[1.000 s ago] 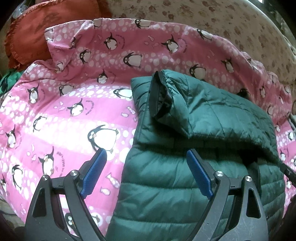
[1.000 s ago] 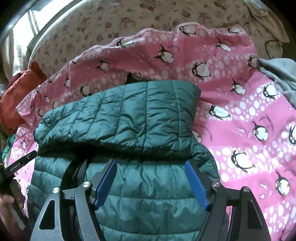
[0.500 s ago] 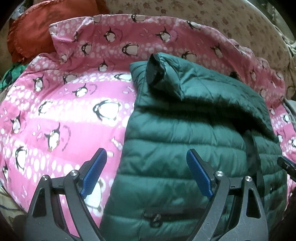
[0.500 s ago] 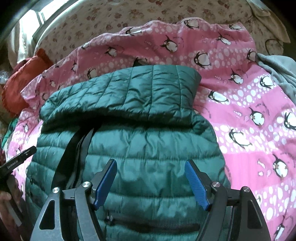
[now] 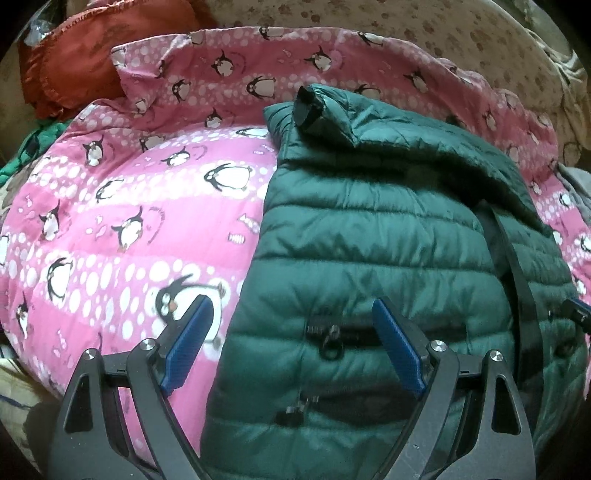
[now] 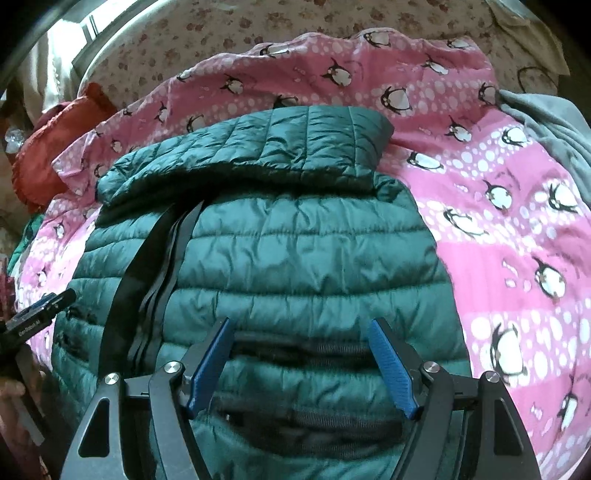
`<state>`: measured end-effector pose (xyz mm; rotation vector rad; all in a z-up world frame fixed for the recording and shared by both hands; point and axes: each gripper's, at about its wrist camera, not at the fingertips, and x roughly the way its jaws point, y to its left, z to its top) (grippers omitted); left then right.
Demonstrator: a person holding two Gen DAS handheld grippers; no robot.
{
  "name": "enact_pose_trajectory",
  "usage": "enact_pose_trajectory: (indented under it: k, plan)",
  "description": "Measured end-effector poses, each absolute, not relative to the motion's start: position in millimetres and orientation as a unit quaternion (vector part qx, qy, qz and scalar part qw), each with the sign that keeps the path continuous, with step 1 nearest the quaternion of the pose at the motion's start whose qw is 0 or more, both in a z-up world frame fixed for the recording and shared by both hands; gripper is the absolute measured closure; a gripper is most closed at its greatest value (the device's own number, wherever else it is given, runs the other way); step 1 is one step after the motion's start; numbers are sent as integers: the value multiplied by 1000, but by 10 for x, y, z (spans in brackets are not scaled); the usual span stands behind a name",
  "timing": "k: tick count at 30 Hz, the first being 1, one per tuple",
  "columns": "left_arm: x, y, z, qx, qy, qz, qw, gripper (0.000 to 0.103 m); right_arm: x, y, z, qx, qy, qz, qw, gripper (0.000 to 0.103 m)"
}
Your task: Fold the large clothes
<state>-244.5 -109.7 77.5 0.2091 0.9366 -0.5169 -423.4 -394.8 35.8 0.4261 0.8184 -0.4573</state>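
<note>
A dark green quilted puffer jacket [image 5: 369, 236] lies on a pink penguin-print blanket [image 5: 122, 206]. It also shows in the right wrist view [image 6: 295, 251]. A sleeve [image 6: 280, 144] is folded across its top, with the black cuff [image 5: 308, 107] at the left. The black front zipper [image 6: 155, 266] runs down the body. My left gripper [image 5: 291, 317] is open above the jacket's left hem, near a pocket zipper [image 5: 332, 339]. My right gripper [image 6: 301, 339] is open over the lower right part, above a pocket opening [image 6: 306, 350]. Neither holds anything.
An orange cushion [image 5: 99, 48] lies at the back left. A grey garment [image 6: 546, 122] lies at the right on the blanket. A floral beige sheet [image 6: 295, 26] covers the back. The left gripper's body [image 6: 33, 321] shows at the right wrist view's left edge.
Both grippers have drawn back toward the jacket's lower hem. More of the jacket body and its pocket zippers have come into view. Both stayed open.
</note>
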Motion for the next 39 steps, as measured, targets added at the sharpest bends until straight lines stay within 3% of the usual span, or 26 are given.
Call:
enact_pose_trajectory:
  k: [15,39]
  plan:
    - [-2814,-649,723,88,476,-263,834,15,-4686,-3726,204,208,392,-231,866,30]
    - [-2849,148,392,-40,565,-265,780,15,-5408,-3787,-6,241,398,-251,849,30]
